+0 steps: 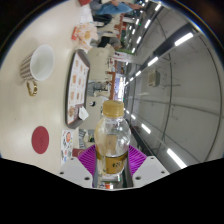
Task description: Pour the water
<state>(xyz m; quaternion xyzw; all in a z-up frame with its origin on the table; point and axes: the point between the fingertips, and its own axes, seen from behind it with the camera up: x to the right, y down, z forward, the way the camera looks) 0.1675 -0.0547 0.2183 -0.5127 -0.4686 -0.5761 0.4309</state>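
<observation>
Clear plastic bottle with pale amber-looking liquid in it sits clamped between the magenta pads of the gripper, so the jaws are closed on it, one pad pressing each side of the lower body. The whole view is rolled hard over (the worktop runs up one side and ceiling lights fill the other), so I'd say the bottle is being carried or tipped, not standing on anything. Cap end points away, past the fingers.

On the worktop there's a white mug, a round tray with bits on it, and a dark red coaster, all well apart from the bottle.

My read: we're in the lift-and-carry part, pour not started. Next move needs the neck brought over the mug, then a slow tilt.
</observation>
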